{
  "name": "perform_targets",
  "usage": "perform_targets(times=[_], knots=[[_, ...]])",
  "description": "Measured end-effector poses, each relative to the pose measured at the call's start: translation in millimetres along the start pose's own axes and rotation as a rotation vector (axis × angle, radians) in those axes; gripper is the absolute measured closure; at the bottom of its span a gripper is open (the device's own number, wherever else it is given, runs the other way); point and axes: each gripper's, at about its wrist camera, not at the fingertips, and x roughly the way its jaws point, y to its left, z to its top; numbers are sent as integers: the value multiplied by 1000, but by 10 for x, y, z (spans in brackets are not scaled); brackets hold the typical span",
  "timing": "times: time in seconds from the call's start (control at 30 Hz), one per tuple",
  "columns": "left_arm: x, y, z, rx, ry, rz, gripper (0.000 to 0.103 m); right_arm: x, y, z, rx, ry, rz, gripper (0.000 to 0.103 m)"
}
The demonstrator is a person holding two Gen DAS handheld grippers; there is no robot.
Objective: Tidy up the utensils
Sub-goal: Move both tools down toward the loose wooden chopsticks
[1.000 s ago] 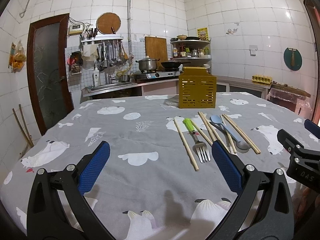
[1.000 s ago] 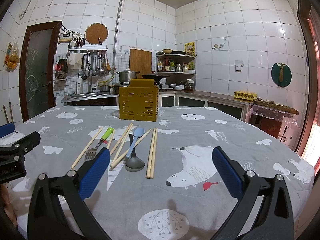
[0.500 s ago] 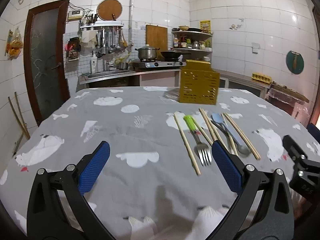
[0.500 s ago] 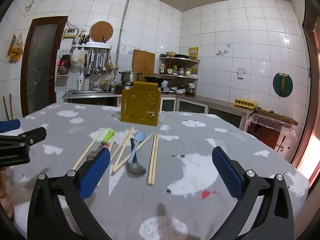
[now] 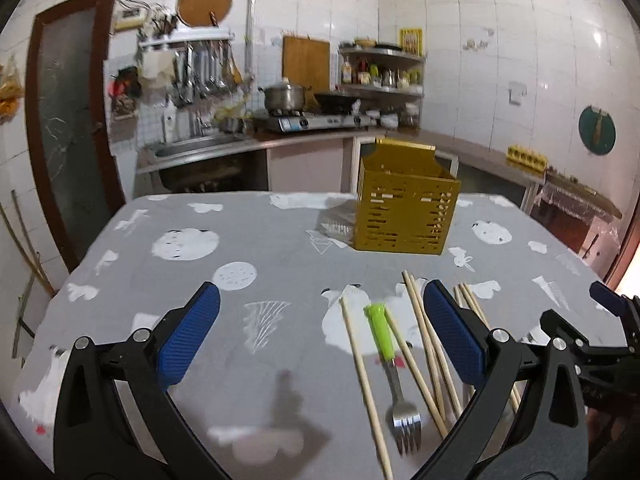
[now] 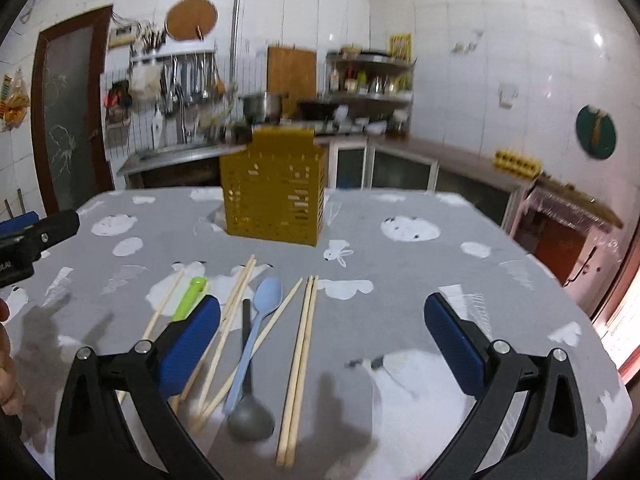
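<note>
A tiled kitchen surrounds a surface (image 6: 400, 264) covered in grey patterned cloth. The utensils lie loose near its front: chopsticks (image 6: 300, 356), a blue spoon (image 6: 256, 328), a grey ladle (image 6: 250, 416) and a green-handled fork (image 5: 386, 352), with the yellow caddy (image 6: 274, 188) upright behind them. The left hand-held gripper (image 5: 320, 344) and right hand-held gripper (image 6: 320, 344) are spread wide, empty. Bare cloth flanks the pile, leaving approach room.

— What do the tools look like?
— The left gripper (image 5: 320, 332) and the right gripper (image 6: 320, 332) each have black angular arms, silver screws at the pivots, and ribbed blue pads (image 6: 188, 346).
— Any skin?
— A sliver of bare hand (image 6: 7, 364) at the right view's left edge.
</note>
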Motion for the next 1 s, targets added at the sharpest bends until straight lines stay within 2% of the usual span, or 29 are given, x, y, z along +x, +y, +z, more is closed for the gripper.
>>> perform_targets(times=[0.23,0.4,0.43,0.47,0.53,0.63,0.77,0.9,1.0], knots=[[778,-147,28,59,154,24,5,886,-162,173,65,181,-13,4],[1182,-63,-108,-2,283,-9,5,1320,-270,187,81,231,-37,4],[1213,-39,-142,-10,291,-10,5,1406,-298,143,90,250,-42,8],[1238,-20,-171,-15,298,-6,5,1455,-310,114,94,266,-38,15],[1284,18,-222,-12,308,11,5,1534,-311,45,93,300,-31,21],[1360,76,-257,-21,335,28,5,1616,-318,-50,92,336,-29,25],[1457,80,-312,-29,377,17,6,1603,-324,-27,104,322,-21,26],[1471,24,-320,-4,378,14,9,1634,-260,-7,83,321,-7,27],[1487,21,-329,-2,385,10,13,1677,-209,-10,65,337,-5,35]])
